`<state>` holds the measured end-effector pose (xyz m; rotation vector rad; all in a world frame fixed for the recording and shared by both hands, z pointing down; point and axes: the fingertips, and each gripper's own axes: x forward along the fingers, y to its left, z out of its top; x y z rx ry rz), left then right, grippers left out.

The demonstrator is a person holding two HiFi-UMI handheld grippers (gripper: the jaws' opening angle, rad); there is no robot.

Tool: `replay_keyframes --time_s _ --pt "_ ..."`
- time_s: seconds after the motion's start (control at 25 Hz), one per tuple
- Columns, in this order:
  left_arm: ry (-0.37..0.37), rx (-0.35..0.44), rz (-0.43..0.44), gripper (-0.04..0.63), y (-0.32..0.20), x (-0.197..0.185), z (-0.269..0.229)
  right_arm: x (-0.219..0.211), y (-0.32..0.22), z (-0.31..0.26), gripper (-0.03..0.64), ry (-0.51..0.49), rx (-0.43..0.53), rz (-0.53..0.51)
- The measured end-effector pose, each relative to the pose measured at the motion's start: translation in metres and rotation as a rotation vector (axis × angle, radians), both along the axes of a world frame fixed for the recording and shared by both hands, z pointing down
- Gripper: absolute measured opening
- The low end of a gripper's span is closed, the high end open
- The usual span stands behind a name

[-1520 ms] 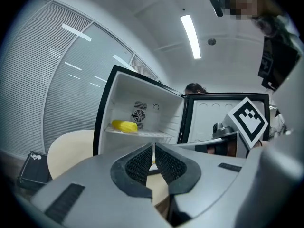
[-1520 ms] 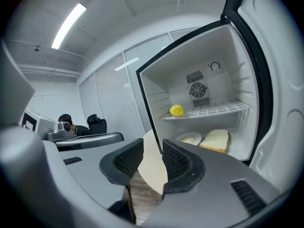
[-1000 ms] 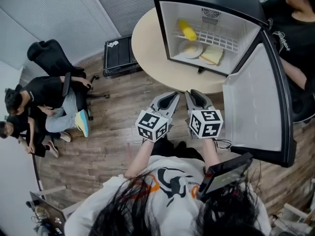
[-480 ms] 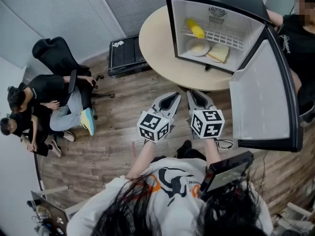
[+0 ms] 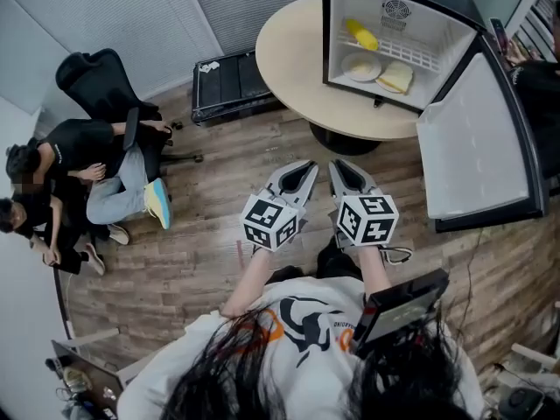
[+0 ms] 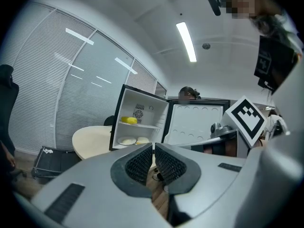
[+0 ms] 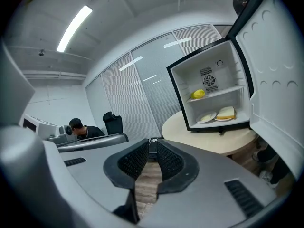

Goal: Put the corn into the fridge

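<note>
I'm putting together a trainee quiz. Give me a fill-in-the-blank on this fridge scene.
1. The door of the fridge stands ____.
2. The corn lies on the wire shelf, ____ the two plates.
3. The fridge stands on a round ____.
4. The left gripper and right gripper hold nothing; their jaws are ____.

Missing words: open; above; table; shut
</note>
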<state>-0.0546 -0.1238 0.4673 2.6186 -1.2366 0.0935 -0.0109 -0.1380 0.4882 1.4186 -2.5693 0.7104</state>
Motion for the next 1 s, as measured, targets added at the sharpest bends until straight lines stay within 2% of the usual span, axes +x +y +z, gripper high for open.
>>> replay_keyframes --time_s 0.52,0.76,1.0 --pt "0.016 -0.021 0.092 0.020 0.079 -0.024 0.014 -0.026 0.094 0.013 0.057 -0.025 -0.040 0.090" --pt "0.019 -0.031 0.126 0.020 0.101 -0.020 0.021 -0.020 0.120 0.018 0.057 -0.020 -0.048 0.124" --pt "0.018 -0.009 0.157 0.020 0.114 -0.014 0.017 -0.016 0.132 0.014 0.057 -0.010 -0.030 0.142"
